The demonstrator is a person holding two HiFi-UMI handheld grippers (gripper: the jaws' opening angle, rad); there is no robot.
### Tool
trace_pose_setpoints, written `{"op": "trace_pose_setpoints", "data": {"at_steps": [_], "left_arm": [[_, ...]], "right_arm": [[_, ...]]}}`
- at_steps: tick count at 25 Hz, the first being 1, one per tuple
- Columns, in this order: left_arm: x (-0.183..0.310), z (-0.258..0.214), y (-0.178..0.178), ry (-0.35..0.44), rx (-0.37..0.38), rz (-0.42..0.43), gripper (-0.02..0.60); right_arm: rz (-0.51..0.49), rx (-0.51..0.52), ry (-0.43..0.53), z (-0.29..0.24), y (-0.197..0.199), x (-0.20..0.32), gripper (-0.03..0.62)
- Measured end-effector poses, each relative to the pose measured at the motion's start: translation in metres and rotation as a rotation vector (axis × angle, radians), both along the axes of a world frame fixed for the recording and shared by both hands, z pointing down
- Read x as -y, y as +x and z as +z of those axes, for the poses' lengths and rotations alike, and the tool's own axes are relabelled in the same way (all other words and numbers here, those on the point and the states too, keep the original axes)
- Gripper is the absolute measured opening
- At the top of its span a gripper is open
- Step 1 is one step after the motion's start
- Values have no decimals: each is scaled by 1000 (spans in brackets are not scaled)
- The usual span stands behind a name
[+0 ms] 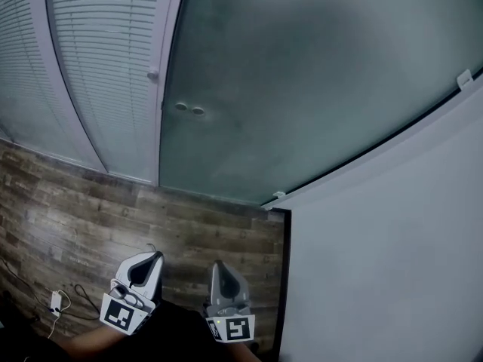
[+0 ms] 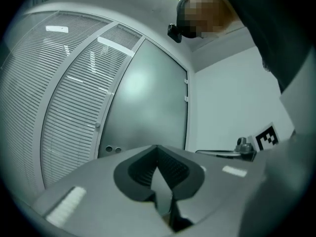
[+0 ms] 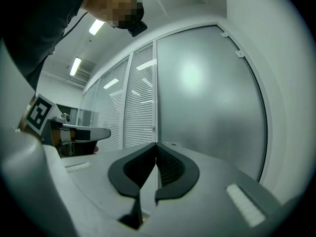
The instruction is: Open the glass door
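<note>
— Ahead of left gripper (image 1: 153,259) and right gripper (image 1: 218,267), well apart: glass door (image 1: 302,89), shut. Jaw state?
— Both pressed together, nothing pinched. Probably held closed for the door to be pushed.

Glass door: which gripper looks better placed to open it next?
Probably the right gripper: in its view the glass door's round fittings sit just beyond its shut tips, while the left gripper points right of them. Neither touches it.
</note>
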State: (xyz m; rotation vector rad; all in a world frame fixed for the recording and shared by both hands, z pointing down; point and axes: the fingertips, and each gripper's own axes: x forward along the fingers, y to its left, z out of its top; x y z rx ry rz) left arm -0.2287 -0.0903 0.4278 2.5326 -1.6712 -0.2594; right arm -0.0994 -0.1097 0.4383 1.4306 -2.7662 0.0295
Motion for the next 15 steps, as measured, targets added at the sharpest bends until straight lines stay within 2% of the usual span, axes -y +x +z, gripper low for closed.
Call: {"op": "trace_pose_setpoints", "data": {"at_steps": [4, 9, 13, 15], "left_arm": [[56, -1, -30, 9, 7, -5, 0], [106, -2, -52, -36, 4, -18, 0], [139, -12, -55, 5, 16, 4, 0], [152, -17, -59, 25, 14, -10, 0]], "right_arm": [[33, -40, 34, -12, -25, 65, 3], [5, -39, 22, -22, -56, 125, 3], [-55, -37, -2, -20, -77, 155, 9], [-87, -41, -20, -17, -84, 167, 11]]}}
